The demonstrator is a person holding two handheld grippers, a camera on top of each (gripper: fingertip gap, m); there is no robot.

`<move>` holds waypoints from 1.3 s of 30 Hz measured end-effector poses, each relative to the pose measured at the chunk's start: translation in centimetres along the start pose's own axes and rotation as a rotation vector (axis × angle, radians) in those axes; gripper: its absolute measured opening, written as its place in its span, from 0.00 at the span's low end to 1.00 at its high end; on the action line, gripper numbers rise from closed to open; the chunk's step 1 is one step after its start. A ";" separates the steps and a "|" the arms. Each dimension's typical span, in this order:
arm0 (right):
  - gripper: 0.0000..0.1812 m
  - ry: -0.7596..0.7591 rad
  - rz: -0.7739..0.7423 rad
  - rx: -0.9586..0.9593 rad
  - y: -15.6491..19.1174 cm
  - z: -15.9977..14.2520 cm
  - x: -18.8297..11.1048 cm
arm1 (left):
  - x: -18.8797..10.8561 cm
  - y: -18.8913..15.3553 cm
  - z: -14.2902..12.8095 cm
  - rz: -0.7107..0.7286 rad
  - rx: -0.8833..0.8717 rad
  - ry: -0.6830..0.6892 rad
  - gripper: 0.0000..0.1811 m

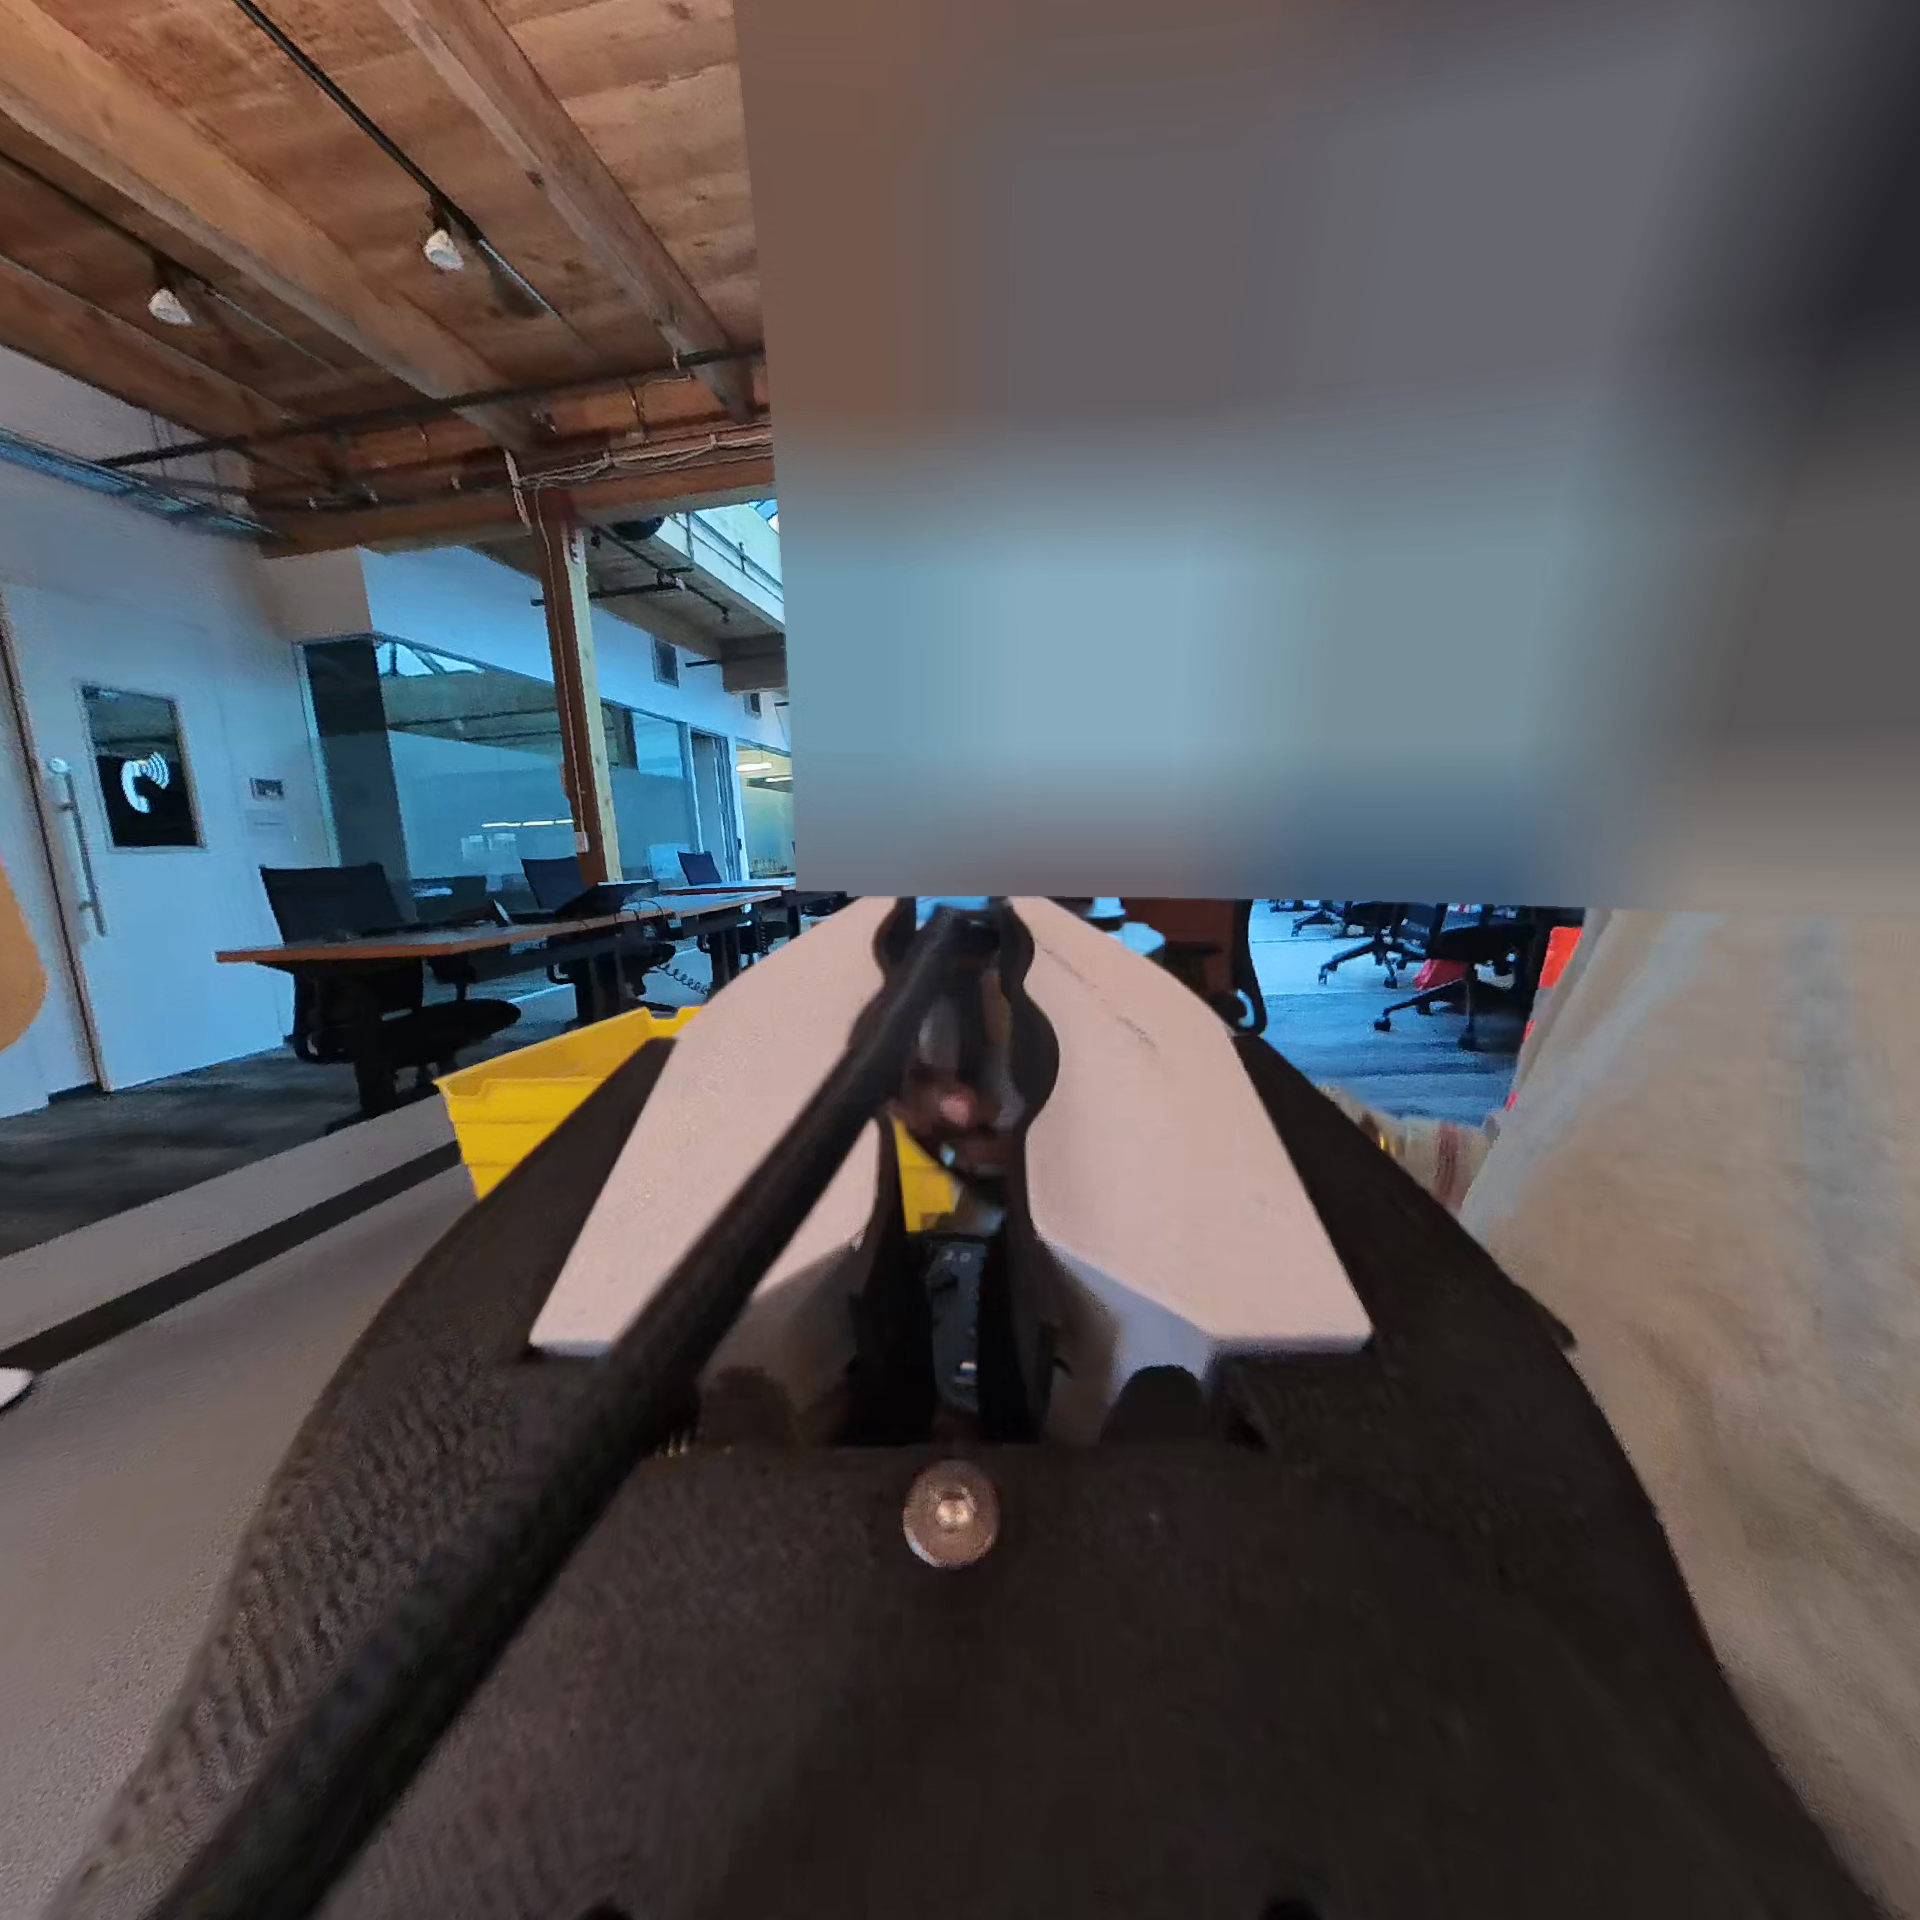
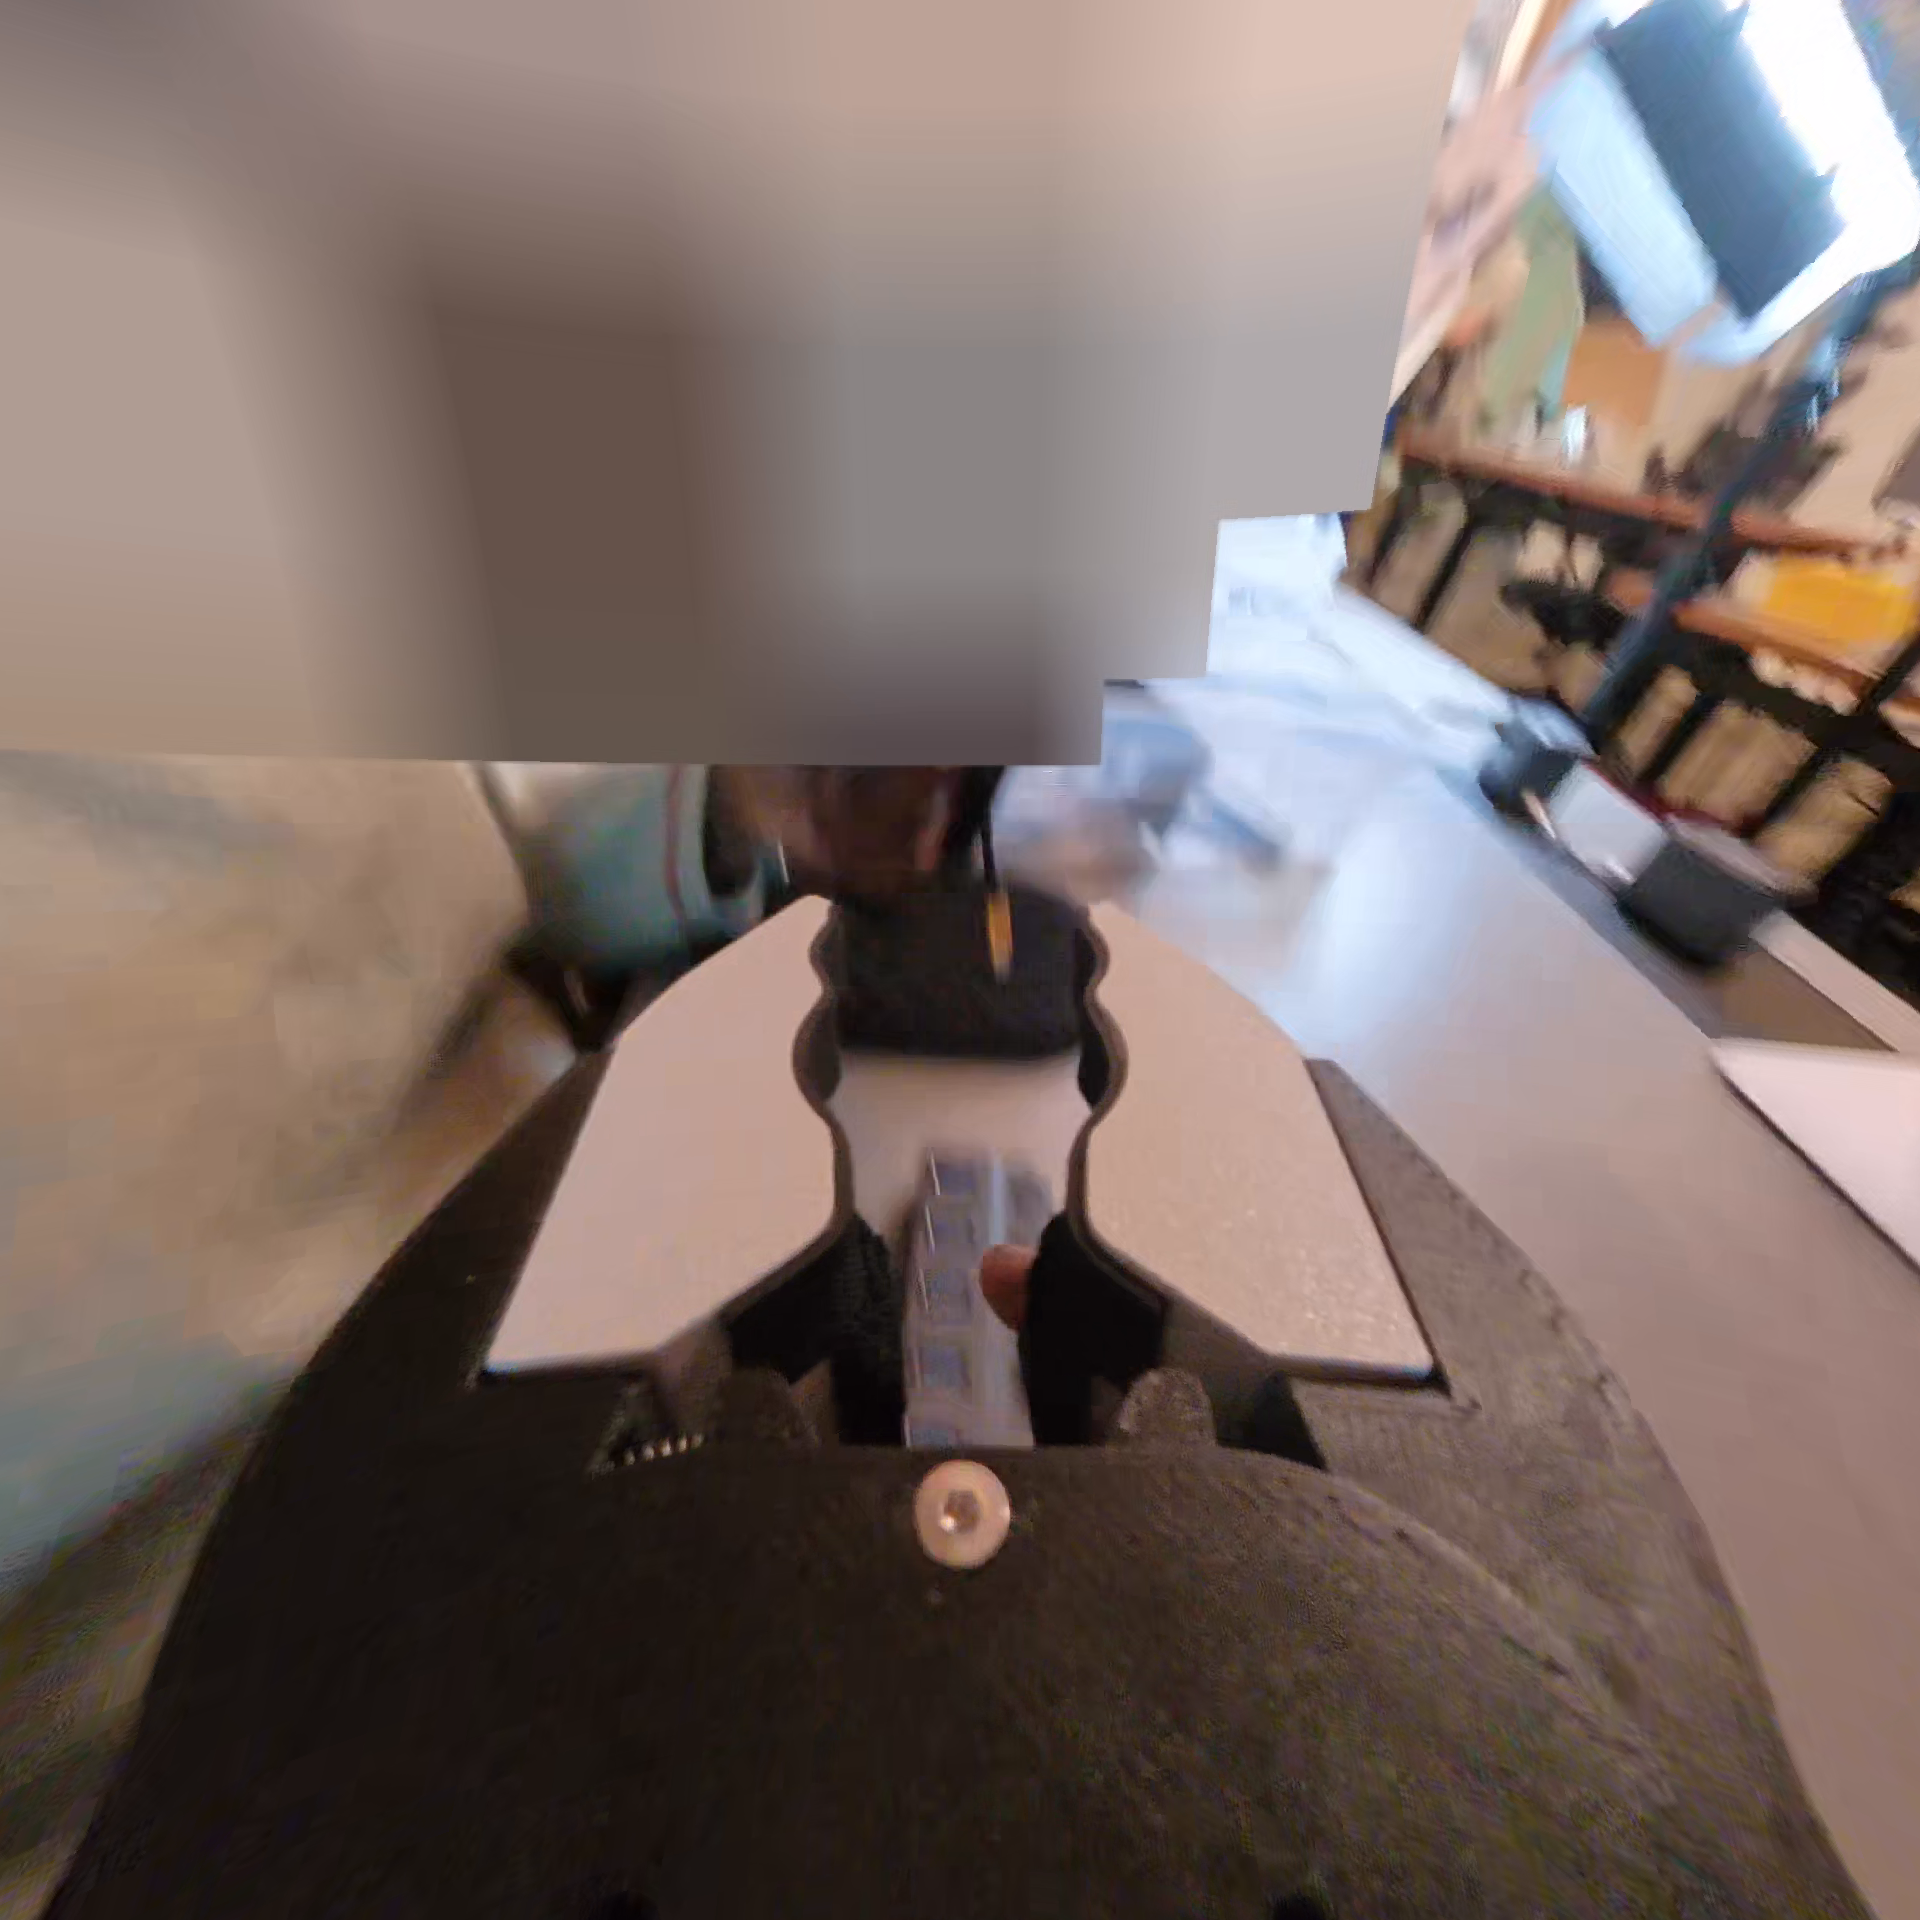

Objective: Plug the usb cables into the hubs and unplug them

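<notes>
In the left wrist view the left tool point(image 1: 954, 925) has its two white fingers point(image 1: 727, 1122) pressed nearly together, and they pinch a black cable point(image 1: 821, 1132) that runs from the lower left of the picture up between the fingers to the tips. Deep in the narrow gap between the fingers something small and dark is seen, but it is too blurred to say what it is. Behind the left finger stands a yellow bin point(image 1: 540, 1101) on the grey bench point(image 1: 156, 1507), and at the right edge there is a light sleeve point(image 1: 1714, 1351) of the person. In the right wrist view the right tool point(image 2: 956, 935) is spread, its fingers standing apart with nothing pinched between them. Below it, seen through the gap near the base of the fingers, lies a silver hub point(image 2: 961, 1309) with a row of blue ports; a fingertip point(image 2: 1006, 1283) in a black fingerless glove touches its right side. The hub seems to be just above the pale bench point(image 2: 1351, 987), but whether it rests on it cannot be told. Beyond the fingertips something black and textured point(image 2: 935, 987) is visible, with a thin dark cable point(image 2: 997, 925) hanging in front of it.
</notes>
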State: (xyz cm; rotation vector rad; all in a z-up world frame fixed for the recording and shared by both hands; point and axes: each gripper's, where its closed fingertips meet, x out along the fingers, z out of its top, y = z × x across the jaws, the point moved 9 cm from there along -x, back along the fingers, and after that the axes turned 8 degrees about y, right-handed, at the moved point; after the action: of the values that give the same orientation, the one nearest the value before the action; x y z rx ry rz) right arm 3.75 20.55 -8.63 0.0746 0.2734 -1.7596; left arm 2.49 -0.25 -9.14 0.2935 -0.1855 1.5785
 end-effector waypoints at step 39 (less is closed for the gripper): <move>0.30 0.635 -0.218 0.054 1.1 -6.5 -6.1 | -0.3 2.5 -5.5 -0.140 0.122 0.798 0.08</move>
State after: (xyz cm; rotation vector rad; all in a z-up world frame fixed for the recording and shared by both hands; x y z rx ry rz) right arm 5.40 27.67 -13.85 0.6698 0.7137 -1.9207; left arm -0.41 1.04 -14.27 -0.2379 0.5393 1.4586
